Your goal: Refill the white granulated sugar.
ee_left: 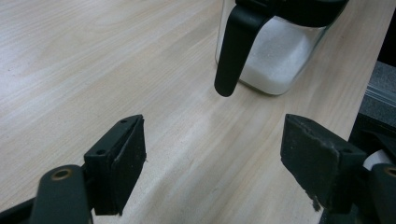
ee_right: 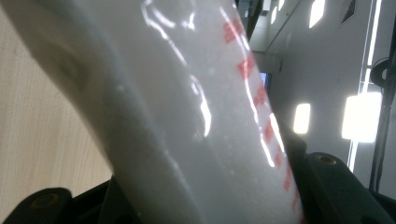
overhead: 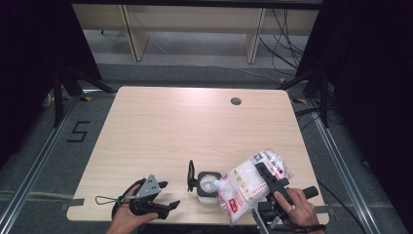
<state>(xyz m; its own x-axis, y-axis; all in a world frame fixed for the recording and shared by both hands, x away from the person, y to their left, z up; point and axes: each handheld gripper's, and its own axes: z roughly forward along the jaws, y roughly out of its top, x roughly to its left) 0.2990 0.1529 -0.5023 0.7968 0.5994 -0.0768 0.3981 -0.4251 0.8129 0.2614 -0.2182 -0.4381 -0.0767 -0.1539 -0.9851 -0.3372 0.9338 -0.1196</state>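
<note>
A clear plastic bag of white grains with red print is tilted, its open corner resting over the mouth of a square clear jar. The jar has a black rim, a raised black lid and white grains inside. My right gripper is shut on the bag, whose white body bulges between the jaws. My left gripper lies near the table's front edge, left of the jar, open with nothing between its pads. In the left gripper view the jar and its black hanging lid stand just ahead.
The light wooden table has a round cable hole at the back right. Its front edge runs close under both hands. Black curtains and stand legs flank the table; wooden furniture legs and cables lie beyond it.
</note>
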